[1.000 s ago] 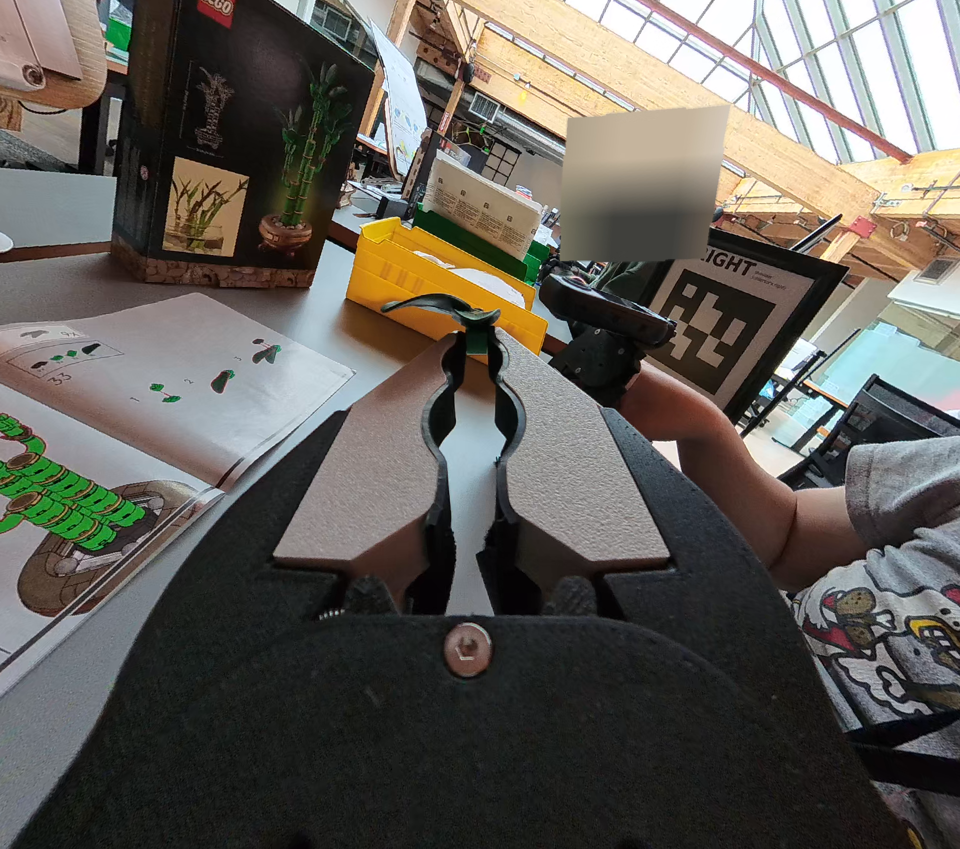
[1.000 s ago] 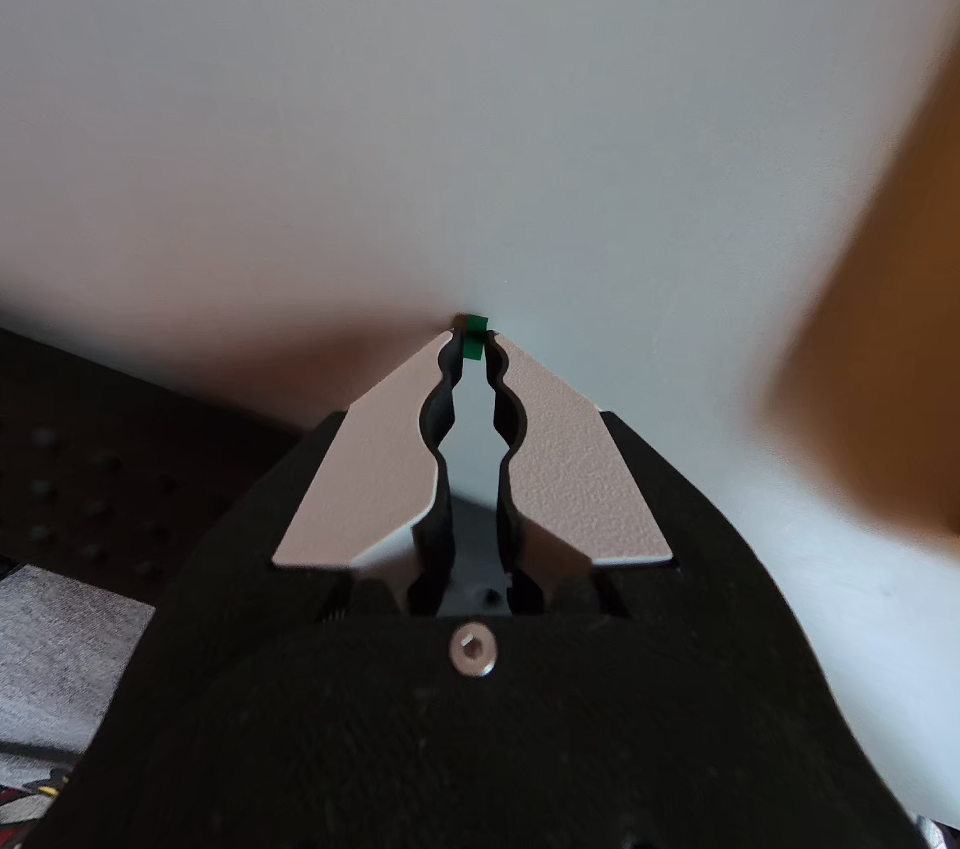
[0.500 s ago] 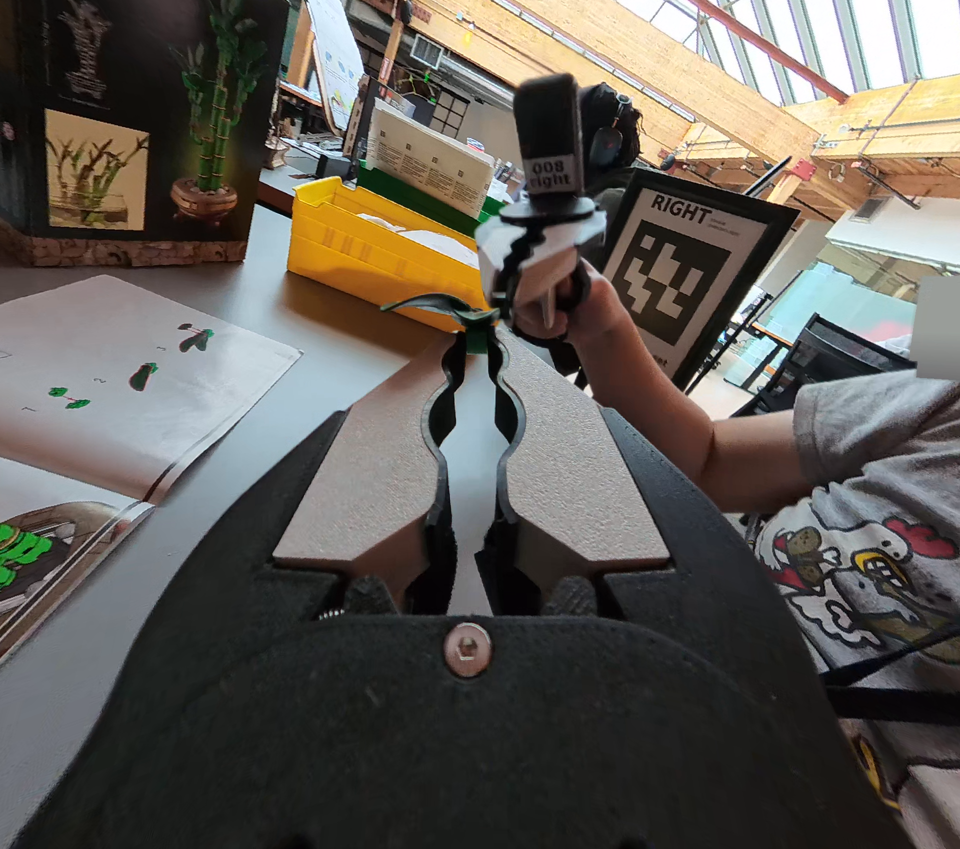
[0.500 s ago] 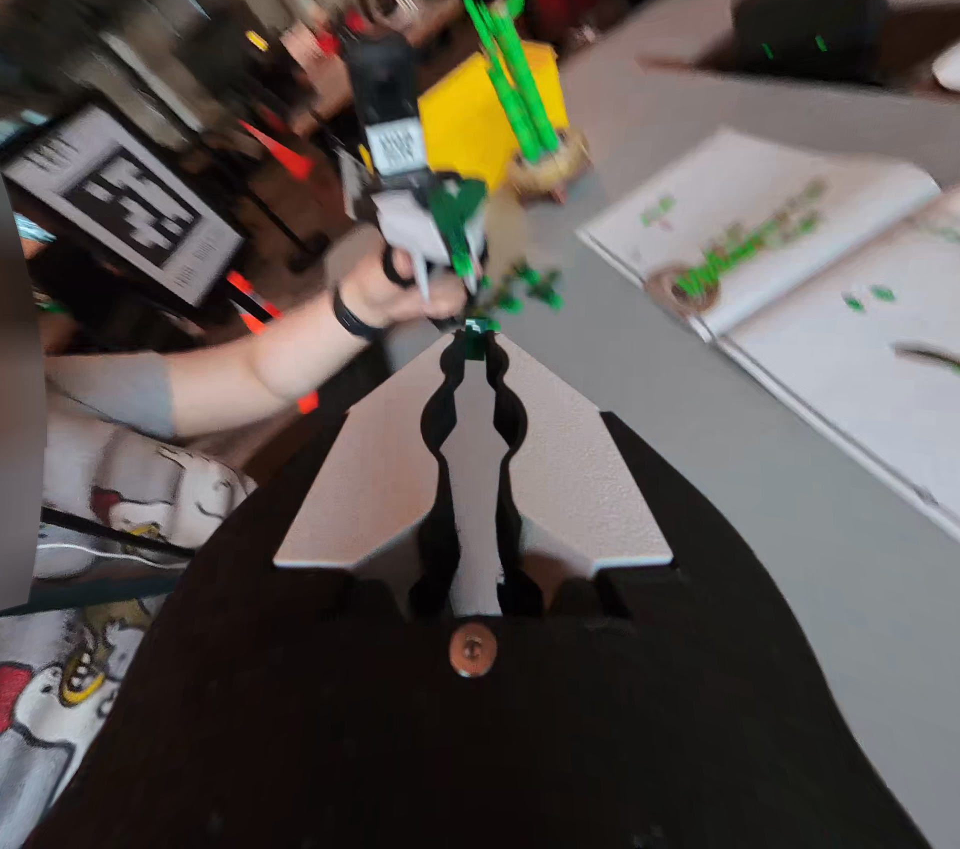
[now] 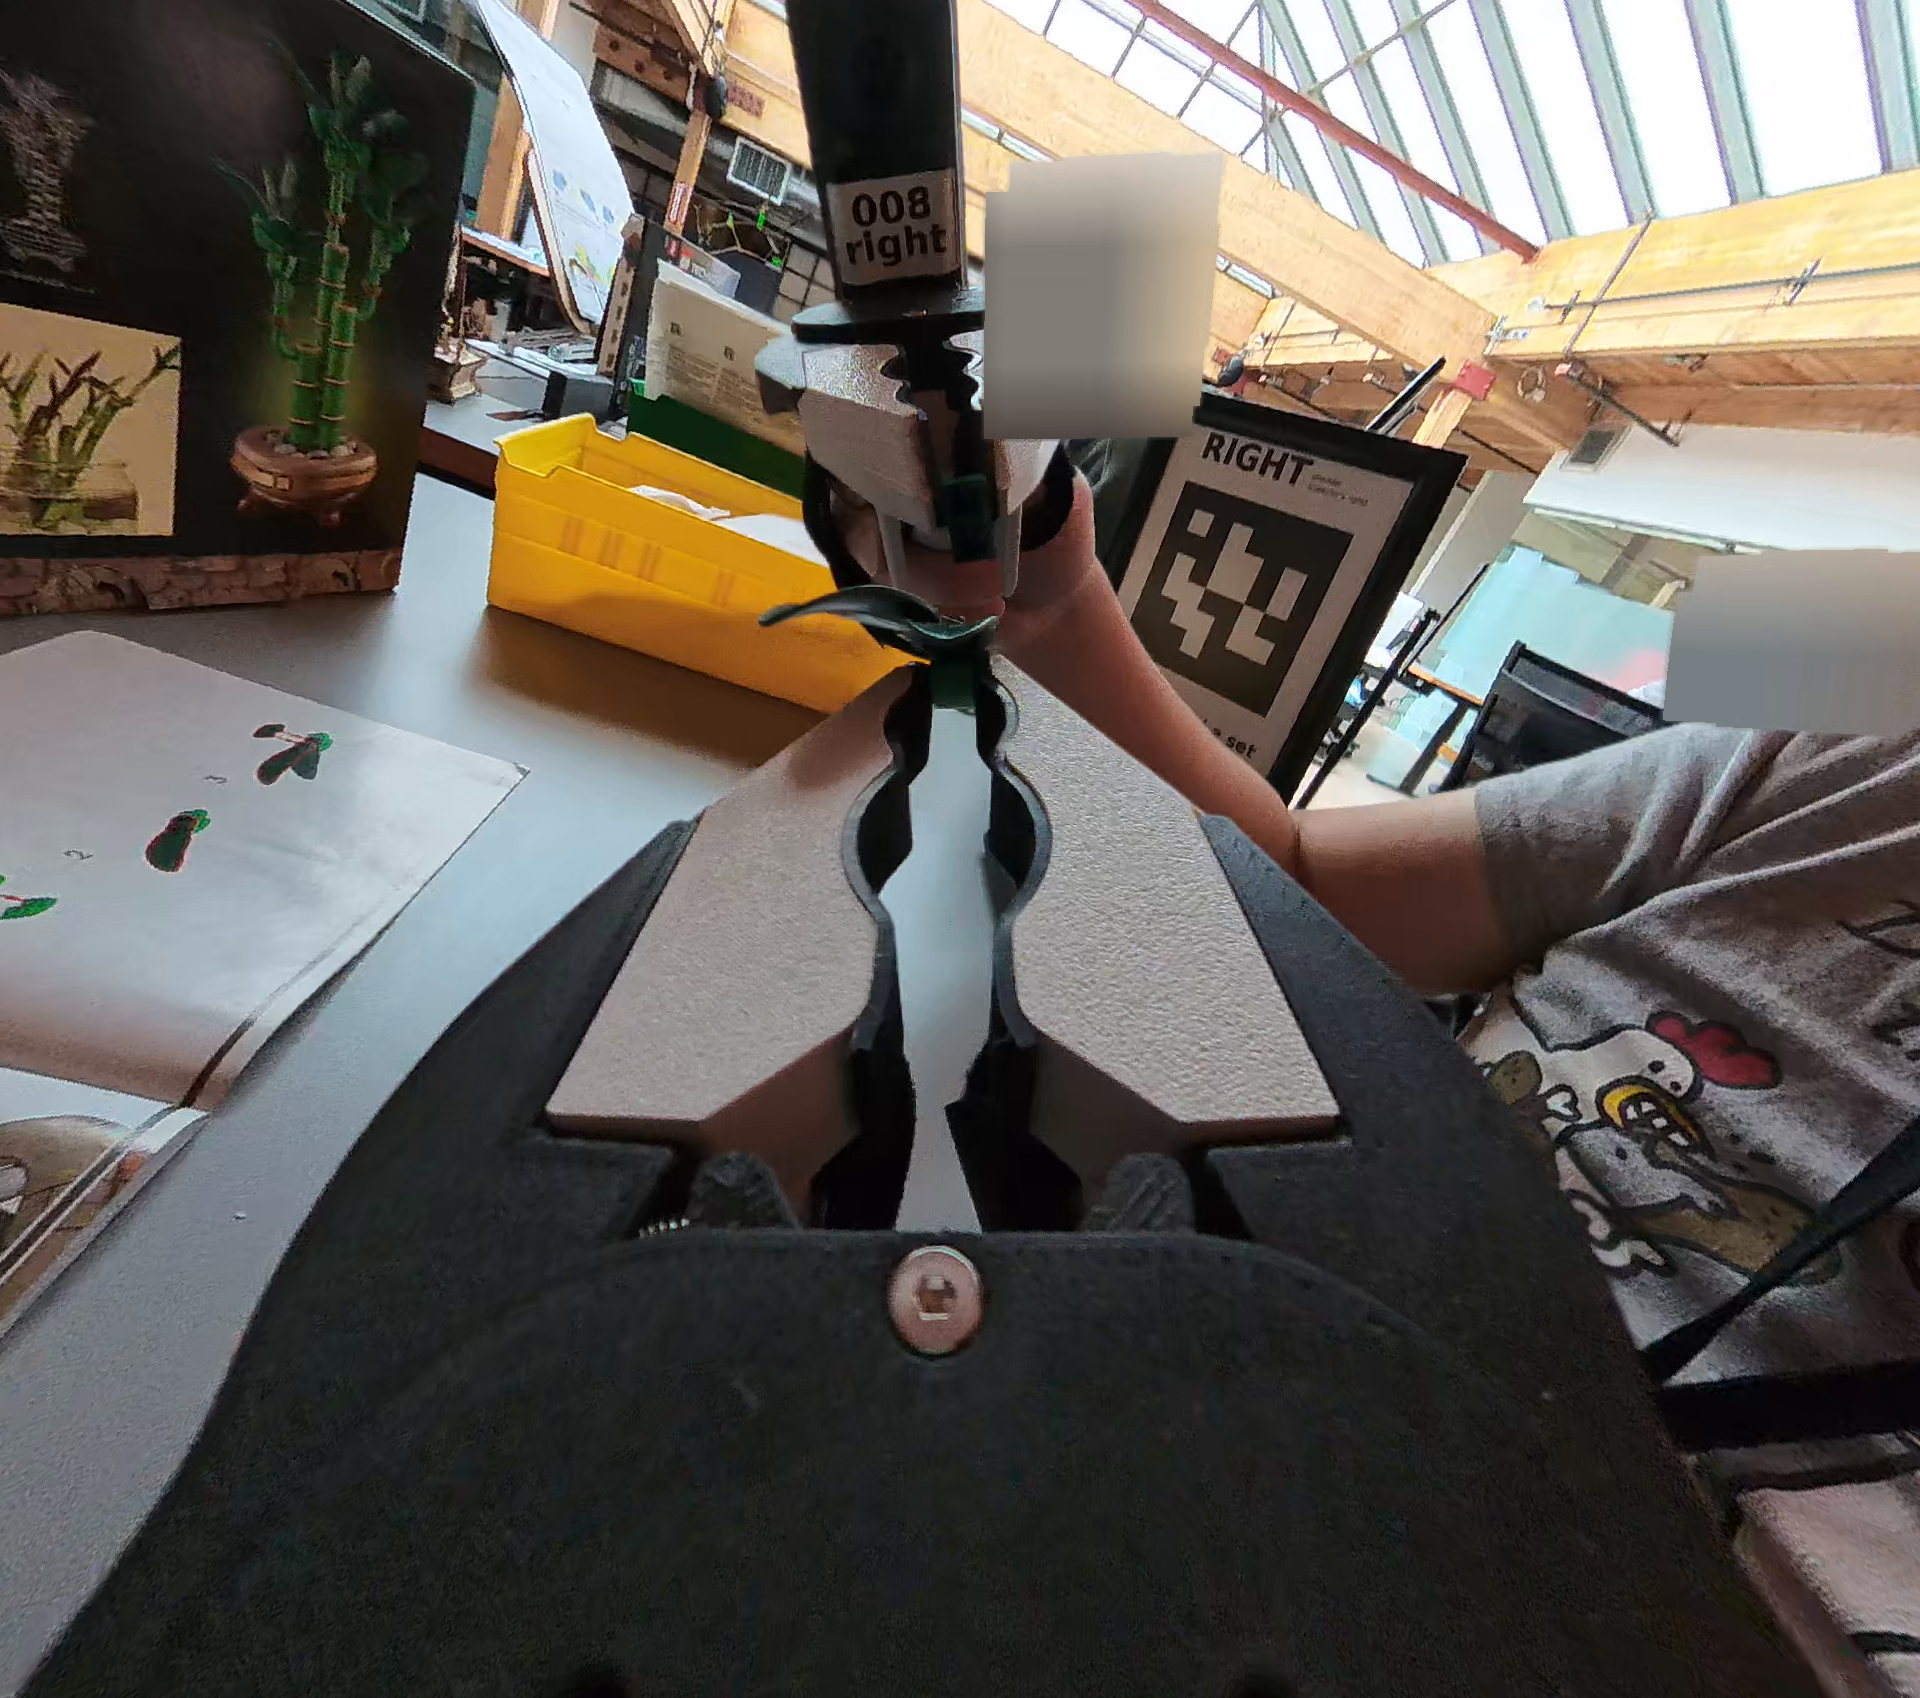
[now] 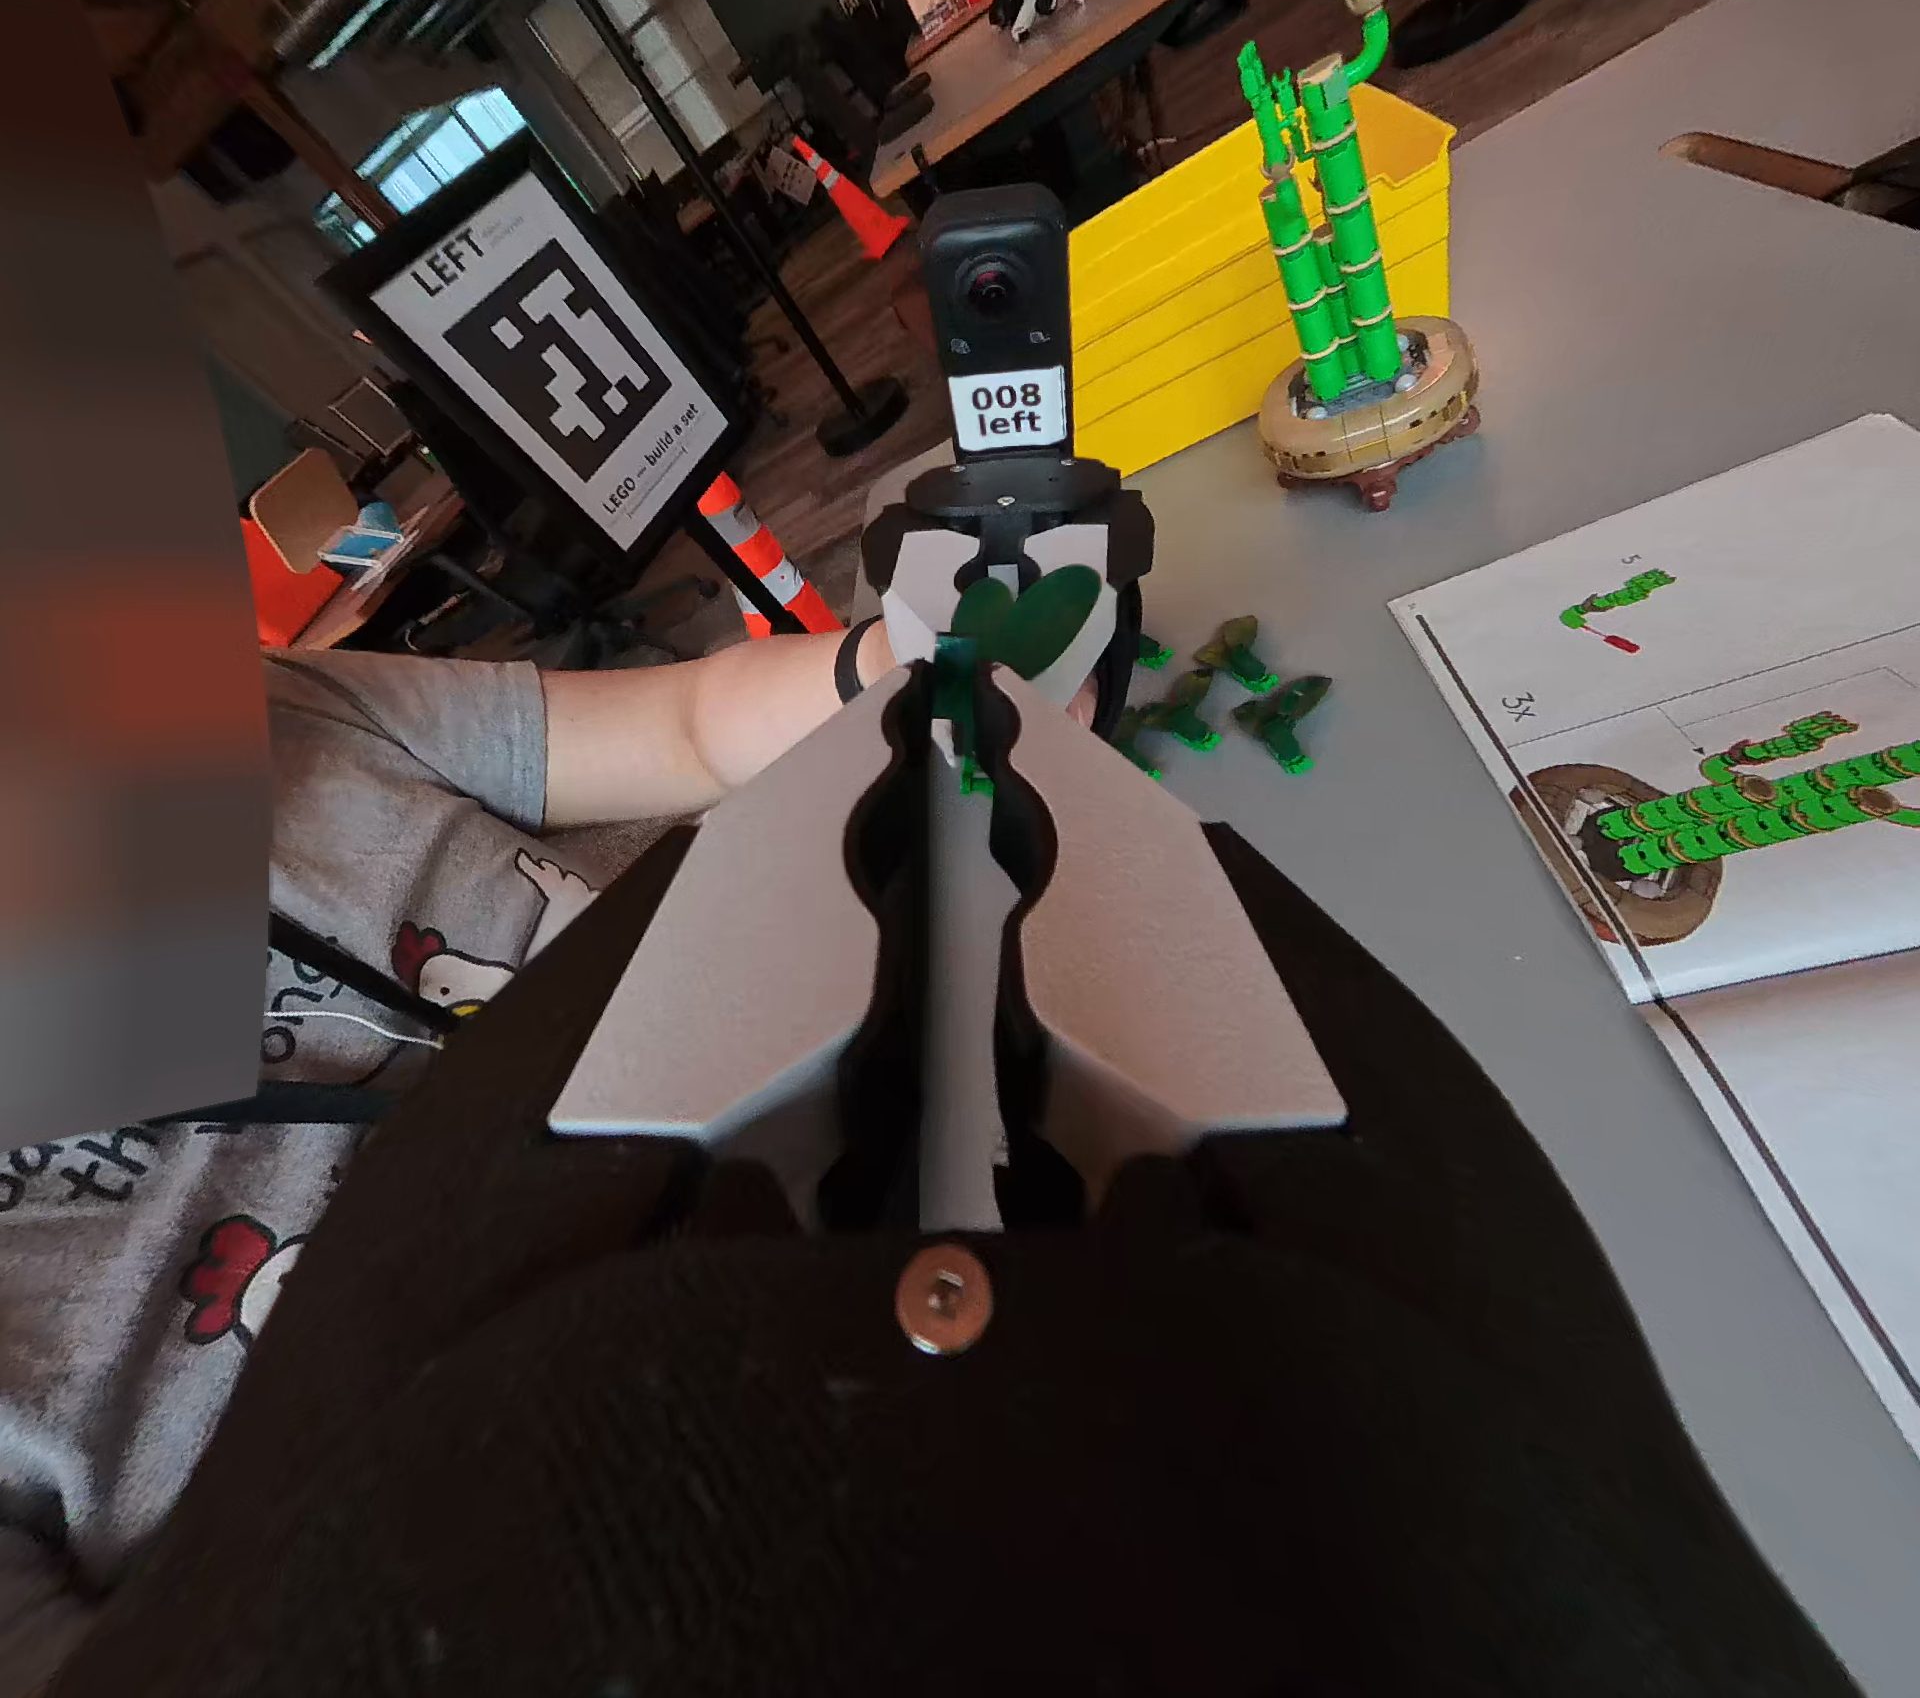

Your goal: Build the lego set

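— What does the left claw (image 5: 948,680) have?

— It is clenched on a dark green leaf piece (image 5: 883,612), held above the tabletop (image 5: 582,713).

— And the right claw (image 6: 961,680)?

— Pinched on a small green piece (image 6: 951,653), tip to tip with the left claw.

— Where is the build?

— The bamboo model (image 6: 1351,298) stands by the yellow bin (image 6: 1164,318), loose leaf pieces (image 6: 1236,703) and the open instruction booklet (image 6: 1714,713) nearby.
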Motion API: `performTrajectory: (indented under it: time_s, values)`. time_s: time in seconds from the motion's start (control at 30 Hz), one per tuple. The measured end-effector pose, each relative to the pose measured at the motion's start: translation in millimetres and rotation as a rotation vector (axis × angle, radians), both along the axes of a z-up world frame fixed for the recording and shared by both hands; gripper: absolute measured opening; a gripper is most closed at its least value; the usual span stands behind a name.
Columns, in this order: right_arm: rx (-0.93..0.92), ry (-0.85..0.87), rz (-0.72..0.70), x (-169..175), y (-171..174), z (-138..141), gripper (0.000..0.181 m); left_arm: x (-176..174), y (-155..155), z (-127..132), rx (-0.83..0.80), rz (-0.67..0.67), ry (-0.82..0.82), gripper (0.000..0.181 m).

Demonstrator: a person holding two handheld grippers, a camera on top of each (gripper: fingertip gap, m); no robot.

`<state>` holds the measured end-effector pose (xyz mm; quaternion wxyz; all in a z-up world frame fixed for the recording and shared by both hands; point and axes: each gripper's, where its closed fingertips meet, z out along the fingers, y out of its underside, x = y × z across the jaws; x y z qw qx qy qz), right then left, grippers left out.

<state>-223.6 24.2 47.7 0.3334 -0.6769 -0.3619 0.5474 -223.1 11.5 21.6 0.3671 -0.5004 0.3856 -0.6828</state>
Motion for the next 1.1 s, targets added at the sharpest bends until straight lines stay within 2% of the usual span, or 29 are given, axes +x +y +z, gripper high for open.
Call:
performTrajectory:
  time_s: [0.3, 0.37, 0.43, 0.57, 0.7, 0.8, 0.93, 1.1]
  values:
    - [0.020, -0.085, -0.006, -1, 0, -8, 0.006, -6, 7, 5, -0.004, 0.034, -0.029, 0.006]
    - [0.023, -0.202, -0.049, 13, 6, -32, 0.006, -9, 9, 7, 0.001, 0.042, -0.038, 0.006]
    - [0.063, -0.399, -0.088, 36, 16, -72, 0.006, -12, 10, 11, 0.012, 0.050, -0.052, 0.006]
    - [0.197, -0.745, 0.179, 66, -11, -144, 0.006, -18, 10, 18, 0.018, 0.041, -0.077, 0.005]
    - [0.549, -0.968, 0.498, 75, -36, -181, 0.006, -28, 16, 26, 0.002, 0.051, -0.122, 0.006]
    - [0.668, -1.112, 0.679, 79, -48, -191, 0.006, -34, 22, 27, -0.002, 0.065, -0.134, 0.006]
    - [0.826, -1.254, 0.833, 88, -40, -190, 0.006, -34, 24, 24, -0.013, 0.063, -0.130, 0.006]
    - [0.927, -1.246, 0.963, 83, -41, -194, 0.006, -30, 23, 19, -0.005, 0.057, -0.106, 0.006]
